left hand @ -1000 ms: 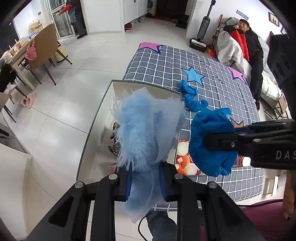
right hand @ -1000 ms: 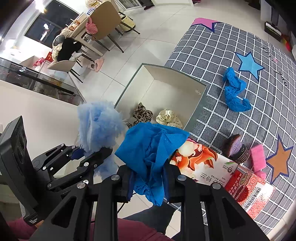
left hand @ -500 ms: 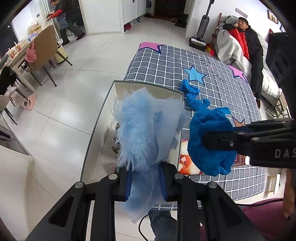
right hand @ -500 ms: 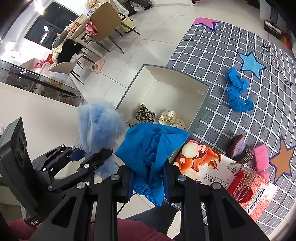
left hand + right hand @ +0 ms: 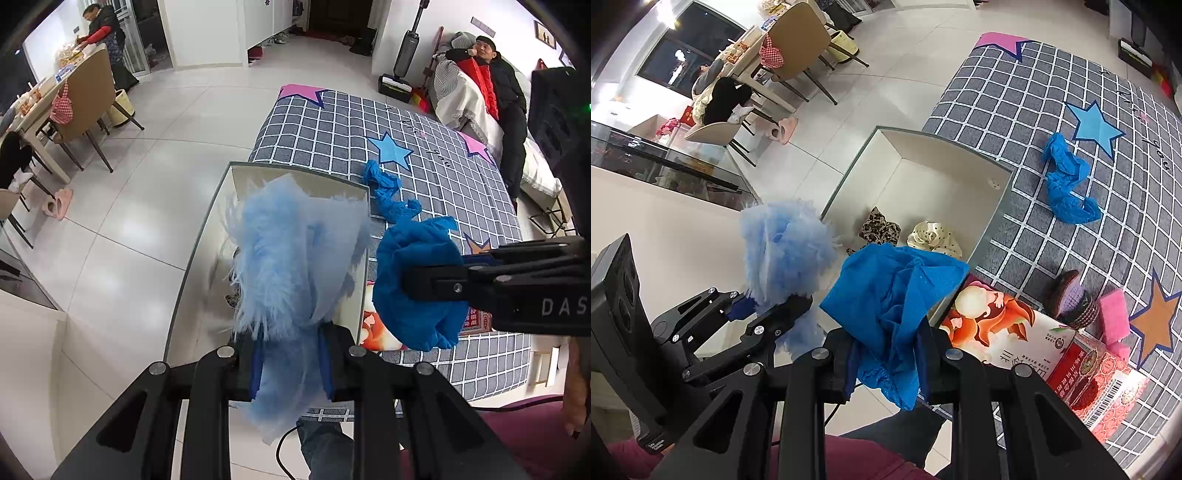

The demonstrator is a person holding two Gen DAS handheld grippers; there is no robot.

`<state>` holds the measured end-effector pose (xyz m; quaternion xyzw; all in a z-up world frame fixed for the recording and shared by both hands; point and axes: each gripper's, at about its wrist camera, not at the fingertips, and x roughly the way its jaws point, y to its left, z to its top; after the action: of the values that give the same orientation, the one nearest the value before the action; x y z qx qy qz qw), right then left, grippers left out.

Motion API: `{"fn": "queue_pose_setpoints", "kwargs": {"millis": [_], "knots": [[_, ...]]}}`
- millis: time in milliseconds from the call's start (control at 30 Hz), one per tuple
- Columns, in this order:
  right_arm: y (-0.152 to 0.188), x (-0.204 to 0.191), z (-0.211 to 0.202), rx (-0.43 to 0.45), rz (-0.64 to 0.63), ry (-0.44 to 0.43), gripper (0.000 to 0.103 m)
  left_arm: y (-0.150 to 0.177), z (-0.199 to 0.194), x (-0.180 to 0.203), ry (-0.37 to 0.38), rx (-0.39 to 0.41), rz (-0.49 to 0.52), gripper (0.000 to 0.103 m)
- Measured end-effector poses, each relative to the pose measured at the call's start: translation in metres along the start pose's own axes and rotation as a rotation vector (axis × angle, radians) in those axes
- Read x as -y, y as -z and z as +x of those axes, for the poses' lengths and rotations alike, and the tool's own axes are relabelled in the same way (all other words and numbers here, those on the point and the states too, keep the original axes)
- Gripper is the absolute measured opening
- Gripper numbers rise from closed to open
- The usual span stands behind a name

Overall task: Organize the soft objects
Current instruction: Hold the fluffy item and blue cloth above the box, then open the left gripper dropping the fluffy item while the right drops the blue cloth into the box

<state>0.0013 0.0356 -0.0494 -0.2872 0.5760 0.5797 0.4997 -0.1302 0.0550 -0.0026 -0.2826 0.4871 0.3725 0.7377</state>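
Pale blue fluff (image 5: pixel 291 258) fills the middle of the left wrist view, pinched between the two fingers of the left gripper (image 5: pixel 291 363), whose jaws are closed narrow on its lower end; a thin tail of the stuff hangs out below them toward 6 o'clock. At 3 o'clock of the fluff, the right gripper (image 5: pixel 436 284) reaches in from the right edge with its jaws clamped on a bunched deep blue cloth (image 5: pixel 417 284). Fluff and cloth sit close together, and whether they touch cannot be told.

From the right wrist view, the deep blue cloth (image 5: pixel 897 310) bulges up out of the right gripper (image 5: pixel 890 354), and the left gripper (image 5: pixel 764 314) comes in at 9 o'clock carrying the fluff (image 5: pixel 786 254).

Behind both bundles, toward 12 o'clock, an open white box (image 5: pixel 945 184) rests on a grey checked mat (image 5: pixel 1034 92) with coloured stars. Two scrunchies lie in the box's near end: a leopard-print scrunchie (image 5: pixel 879 229) and, just beside it at 3 o'clock, a cream dotted scrunchie (image 5: pixel 934 236). A second blue cloth (image 5: pixel 1067 177) lies crumpled on the mat at 2 o'clock of the box. Near the box's corner at 4 o'clock stand a printed carton (image 5: pixel 1008 332), a dark knitted piece (image 5: pixel 1071 302) and a pink sponge (image 5: pixel 1113 314).
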Motion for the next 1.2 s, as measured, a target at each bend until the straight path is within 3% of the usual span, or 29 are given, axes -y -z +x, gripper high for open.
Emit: {"fn": "queue_pose_setpoints", "kwargs": {"millis": [367,700,767,800,833,933,967,1033,1067,1133,1200], "knots": [[-0.023,0.006,0.012,-0.001,0.006,0.015,0.026,-0.004,0.009,0.0,-0.009,-0.016,0.022,0.027],[-0.043,0.008,0.042,-0.063,0.023,0.027,0.026,-0.01,0.024,-0.001,0.002,-0.044,0.023,0.028],[-0.045,0.009,0.045,-0.073,0.029,0.025,0.026,-0.01,0.023,0.001,0.016,-0.034,0.038,0.032],[-0.045,0.009,0.046,-0.077,0.028,0.024,0.028,-0.01,0.022,0.002,0.022,-0.03,0.046,0.035],[-0.045,0.009,0.046,-0.083,0.028,0.025,0.038,-0.01,0.021,0.003,0.024,-0.025,0.053,0.045],[-0.046,0.009,0.045,-0.087,0.031,0.016,0.072,-0.01,0.02,0.009,0.003,-0.021,0.076,0.084],[-0.046,0.009,0.044,-0.085,0.034,0.014,0.086,-0.009,0.02,0.01,-0.008,-0.017,0.082,0.085],[-0.046,0.011,0.042,-0.083,0.041,0.022,0.096,-0.009,0.02,0.01,-0.004,-0.004,0.082,0.086],[-0.046,0.014,0.042,-0.088,0.052,0.027,0.102,-0.009,0.019,0.009,0.01,0.002,0.076,0.091],[-0.046,0.021,0.041,-0.094,0.081,0.022,0.102,-0.009,0.019,0.006,0.041,0.005,0.061,0.103],[-0.044,0.033,0.037,-0.101,0.13,-0.001,0.102,-0.009,0.022,0.003,0.08,-0.009,0.044,0.103]]}}
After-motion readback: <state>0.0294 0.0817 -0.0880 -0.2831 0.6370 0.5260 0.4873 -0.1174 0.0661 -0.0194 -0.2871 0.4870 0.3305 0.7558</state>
